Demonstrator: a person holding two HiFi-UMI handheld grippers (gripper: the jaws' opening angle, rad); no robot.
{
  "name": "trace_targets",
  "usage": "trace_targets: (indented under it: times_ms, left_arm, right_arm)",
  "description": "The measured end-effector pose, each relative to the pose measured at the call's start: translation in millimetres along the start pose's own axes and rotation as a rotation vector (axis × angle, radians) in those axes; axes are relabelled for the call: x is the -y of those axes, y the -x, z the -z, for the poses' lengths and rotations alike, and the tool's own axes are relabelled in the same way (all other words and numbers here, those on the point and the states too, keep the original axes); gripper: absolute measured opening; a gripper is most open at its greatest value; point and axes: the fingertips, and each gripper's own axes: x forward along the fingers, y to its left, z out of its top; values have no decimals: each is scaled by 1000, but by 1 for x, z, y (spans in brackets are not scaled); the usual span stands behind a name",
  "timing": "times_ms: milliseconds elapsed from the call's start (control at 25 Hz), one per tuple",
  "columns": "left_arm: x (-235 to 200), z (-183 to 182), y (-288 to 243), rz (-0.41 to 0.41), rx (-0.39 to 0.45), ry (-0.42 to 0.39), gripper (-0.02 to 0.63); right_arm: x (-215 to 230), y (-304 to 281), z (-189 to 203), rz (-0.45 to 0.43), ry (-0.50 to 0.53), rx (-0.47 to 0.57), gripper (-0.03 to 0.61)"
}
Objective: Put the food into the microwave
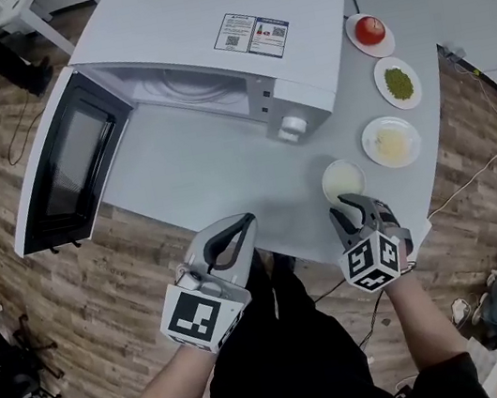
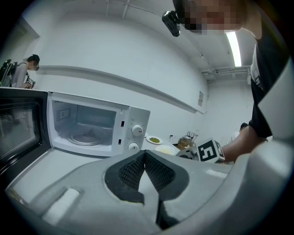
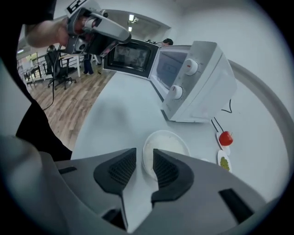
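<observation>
The white microwave point(image 1: 198, 21) stands open, its door point(image 1: 67, 168) swung to the left and its cavity point(image 2: 85, 128) holding only the glass turntable. A small white dish of pale food point(image 1: 342, 177) sits near the table's front edge. My right gripper point(image 1: 345, 208) hangs just over the dish's near side, pointing steeply down. Its jaws stand open, and the dish's point(image 3: 167, 142) near rim shows in the gap of the right gripper point(image 3: 144, 153). My left gripper point(image 1: 245, 222) is shut and empty over the table's front edge; its tips meet at the left gripper point(image 2: 144, 154) in its own view.
Three more plates line the table's right side: one with a tomato point(image 1: 369, 31), one with green food point(image 1: 397, 81), one with pale food point(image 1: 391, 140). A cable point(image 3: 225, 110) runs behind the microwave. Wooden floor point(image 1: 85, 298) surrounds the white table point(image 1: 195, 165).
</observation>
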Motion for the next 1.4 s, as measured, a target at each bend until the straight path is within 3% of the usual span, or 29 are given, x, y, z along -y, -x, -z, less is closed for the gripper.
trace_targets:
  times_ms: [440, 760, 920, 1400]
  left_arm:
    - [2, 15, 5, 2, -20, 35, 8]
    - [4, 6, 11, 12, -14, 10, 8]
    - [3, 4, 13, 9, -14, 7, 8]
    - [8, -12, 19, 6, 7, -1, 8]
  right_arm:
    - [2, -10, 5, 104, 222, -122, 121]
    - [-1, -12, 11, 174, 376, -206, 103]
    - [-4, -11, 12, 197, 401, -208, 67]
    - [-4, 3, 4, 188, 382, -184, 61]
